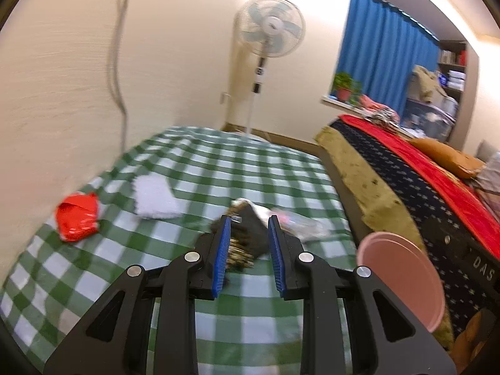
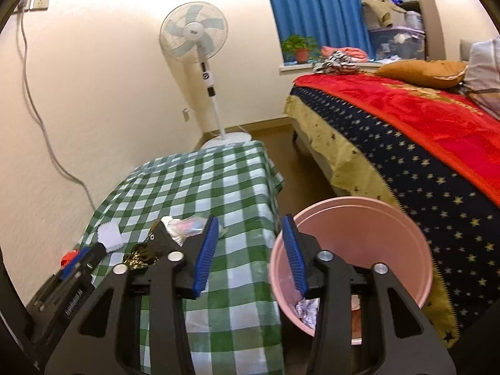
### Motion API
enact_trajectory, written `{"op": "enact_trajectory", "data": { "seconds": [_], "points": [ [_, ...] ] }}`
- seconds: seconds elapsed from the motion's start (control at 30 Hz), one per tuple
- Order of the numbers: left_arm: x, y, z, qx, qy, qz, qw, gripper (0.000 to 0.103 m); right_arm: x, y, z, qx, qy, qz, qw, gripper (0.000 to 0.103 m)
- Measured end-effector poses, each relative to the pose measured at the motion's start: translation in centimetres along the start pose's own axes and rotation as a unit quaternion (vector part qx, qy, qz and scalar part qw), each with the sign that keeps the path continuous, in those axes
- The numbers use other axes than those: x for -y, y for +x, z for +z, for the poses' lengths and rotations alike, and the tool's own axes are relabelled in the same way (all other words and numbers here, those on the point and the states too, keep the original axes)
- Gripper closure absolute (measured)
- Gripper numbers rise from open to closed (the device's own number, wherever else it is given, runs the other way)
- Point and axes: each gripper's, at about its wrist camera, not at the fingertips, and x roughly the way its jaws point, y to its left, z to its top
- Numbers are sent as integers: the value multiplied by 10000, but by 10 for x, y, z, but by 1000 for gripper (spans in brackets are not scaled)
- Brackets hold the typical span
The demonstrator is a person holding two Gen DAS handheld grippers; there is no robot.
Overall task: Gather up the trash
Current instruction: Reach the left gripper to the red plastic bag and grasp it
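Note:
Trash lies on the green checked tablecloth (image 1: 218, 162): a red wrapper (image 1: 76, 217), a white tissue (image 1: 154, 197), a dark wrapper with gold print (image 1: 250, 234) and a clear plastic wrapper (image 1: 300, 223). My left gripper (image 1: 250, 220) hovers low over the dark wrapper, which shows through the narrow gap just past the tips; neither pad visibly presses on it. The right gripper (image 2: 251, 222) is open and holds nothing, its left pad over the cloth and its right pad over the pink bin (image 2: 350, 250). Crumpled trash (image 2: 304, 309) lies inside the bin. In the right wrist view, the left gripper (image 2: 93, 254) is at far left.
The bin stands on the floor between the table's right edge and a bed (image 2: 406, 131) with a red and starred cover. A standing fan (image 2: 193, 34) is at the far corner. A cable (image 2: 40, 118) hangs down the left wall.

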Motion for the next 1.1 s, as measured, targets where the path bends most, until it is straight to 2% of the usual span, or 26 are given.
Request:
{"op": "enact_trajectory", "data": {
  "seconds": [0.17, 0.33, 0.6, 0.63, 0.7, 0.77, 0.87, 1.0, 1.1],
  "points": [
    [-19, 5, 1, 88, -226, 484, 9985, 78, -5, 21, -6, -111, 8, 87, 9999, 70],
    [-37, 11, 0, 163, -346, 935, 9949, 78, -11, 42, -10, -240, 9, 251, 9994, 71],
    [-80, 16, 3, 167, -721, 1732, 9821, 76, -21, 77, -16, -486, 110, 495, 9975, 68],
    [-88, 17, 3, 136, -803, 1865, 9791, 74, -22, 82, -16, -520, 139, 528, 9972, 67],
    [-100, 20, 5, 98, -938, 2097, 9732, 64, -25, 90, -16, -567, 156, 567, 9967, 63],
    [-112, 23, 6, 52, -1075, 2239, 9687, 62, -28, 97, -14, -590, 168, 596, 9963, 62],
    [-127, 29, 7, -55, -1225, 2465, 9614, 51, -30, 110, -12, -636, 183, 625, 9958, 56],
    [-138, 37, 5, -222, -1394, 2623, 9546, 33, -29, 129, -9, -786, 245, 650, 9945, 50],
    [-148, 42, 2, -362, -1490, 2696, 9507, 29, -28, 142, -9, -918, 263, 685, 9931, 49]
  ]
}}
